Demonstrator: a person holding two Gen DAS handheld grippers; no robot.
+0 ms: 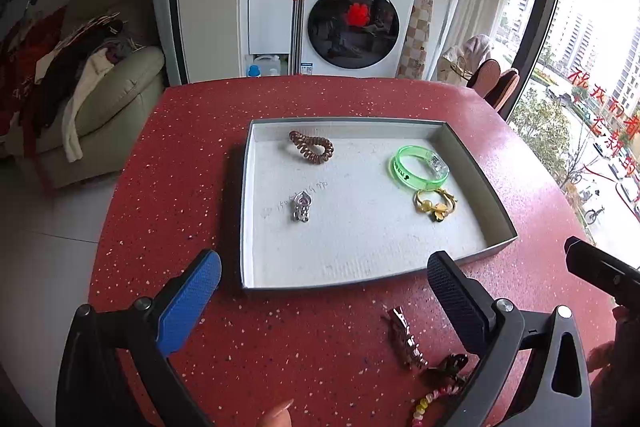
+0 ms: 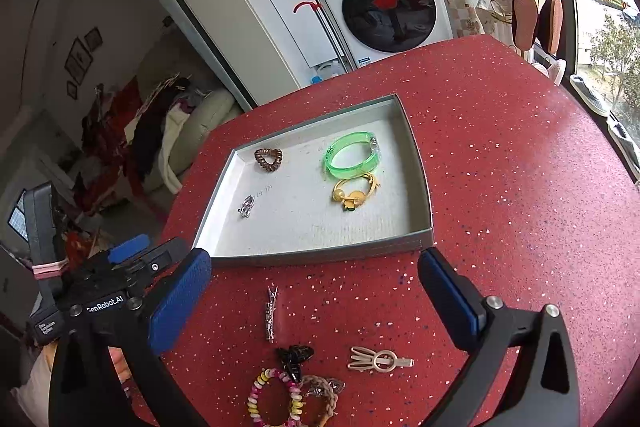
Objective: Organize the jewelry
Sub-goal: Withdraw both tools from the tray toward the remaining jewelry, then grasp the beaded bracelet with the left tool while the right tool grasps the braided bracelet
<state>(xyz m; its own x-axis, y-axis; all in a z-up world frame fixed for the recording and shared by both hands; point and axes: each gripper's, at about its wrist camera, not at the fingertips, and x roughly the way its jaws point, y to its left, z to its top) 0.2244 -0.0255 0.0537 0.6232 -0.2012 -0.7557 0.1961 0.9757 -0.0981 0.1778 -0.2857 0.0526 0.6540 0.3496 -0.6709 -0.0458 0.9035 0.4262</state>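
My left tongs (image 1: 324,291) and right tongs (image 2: 314,291) are both gaping wide, holding nothing, tilting down over the speckled red bench (image 2: 500,187). The shallow grey tray (image 2: 426,187) is lying ahead, holding a green bangle (image 2: 350,155), gold tie (image 2: 354,195), brown coil (image 2: 268,159) and silver charm (image 2: 246,207). A glittery clip (image 2: 271,313) is pointing lengthwise at the tray.

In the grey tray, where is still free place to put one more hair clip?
The tray is bare along its near edge, below the silver charm and the yellow hair tie, and in the middle between the brown coil tie and the green bangle. The right side, where bangle and yellow tie meet, is crowded.
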